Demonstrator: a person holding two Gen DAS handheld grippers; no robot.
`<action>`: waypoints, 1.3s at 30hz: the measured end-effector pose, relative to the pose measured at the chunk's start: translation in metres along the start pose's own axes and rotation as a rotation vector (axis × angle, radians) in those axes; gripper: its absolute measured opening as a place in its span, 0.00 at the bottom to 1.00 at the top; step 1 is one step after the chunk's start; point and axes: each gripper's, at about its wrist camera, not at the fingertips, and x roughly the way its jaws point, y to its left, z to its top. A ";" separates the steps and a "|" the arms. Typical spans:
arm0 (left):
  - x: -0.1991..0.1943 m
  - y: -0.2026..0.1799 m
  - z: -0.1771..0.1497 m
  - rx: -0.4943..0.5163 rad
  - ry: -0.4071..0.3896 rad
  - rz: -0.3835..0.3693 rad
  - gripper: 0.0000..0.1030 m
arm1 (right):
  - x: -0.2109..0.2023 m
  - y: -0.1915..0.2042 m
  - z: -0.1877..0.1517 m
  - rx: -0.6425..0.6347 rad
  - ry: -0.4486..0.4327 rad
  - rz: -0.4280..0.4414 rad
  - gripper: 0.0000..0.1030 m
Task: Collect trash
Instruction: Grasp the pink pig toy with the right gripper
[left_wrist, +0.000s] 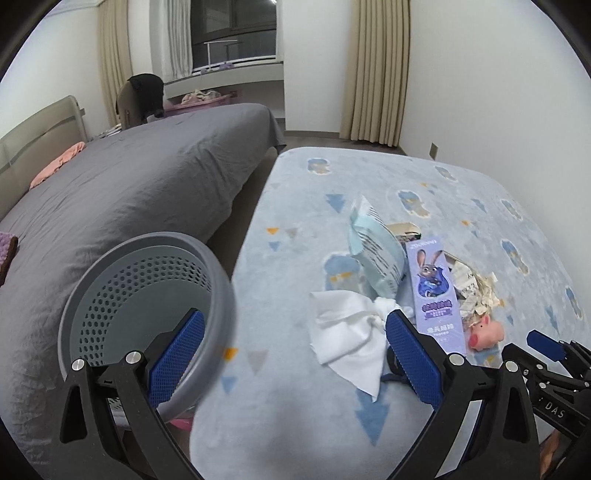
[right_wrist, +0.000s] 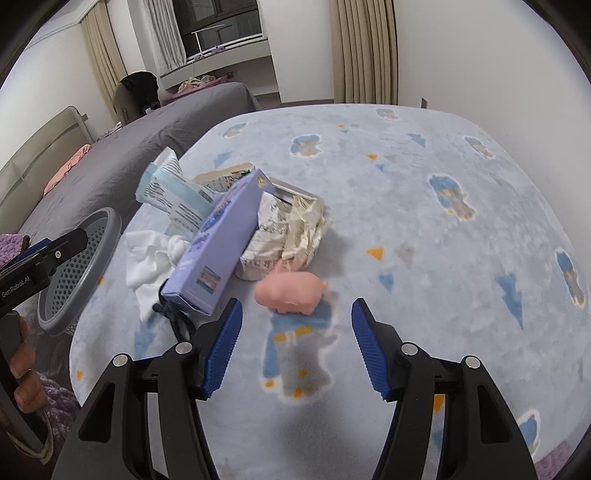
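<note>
A pile of trash lies on a light blue patterned blanket: a white tissue, a pale blue wrapper, a purple carton, crumpled paper and a pink pig toy. A grey perforated bin stands left of the blanket, by its edge. My left gripper is open and empty, between the bin and the tissue. My right gripper is open and empty, just short of the pig toy. The right gripper also shows in the left wrist view.
A bed with a grey cover lies to the left, beyond the bin. A dark cord lies under the carton's near end. Beige curtains and white walls stand behind. A window ledge holds clothes.
</note>
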 end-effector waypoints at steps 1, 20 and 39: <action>0.002 -0.003 0.000 0.007 0.005 -0.002 0.94 | 0.002 -0.001 -0.001 0.001 0.004 0.000 0.58; 0.020 -0.021 -0.002 0.045 0.047 -0.012 0.94 | 0.046 0.013 0.012 -0.026 0.055 0.000 0.57; 0.022 -0.047 -0.008 0.082 0.061 -0.059 0.94 | 0.019 -0.008 0.006 -0.014 -0.006 0.040 0.49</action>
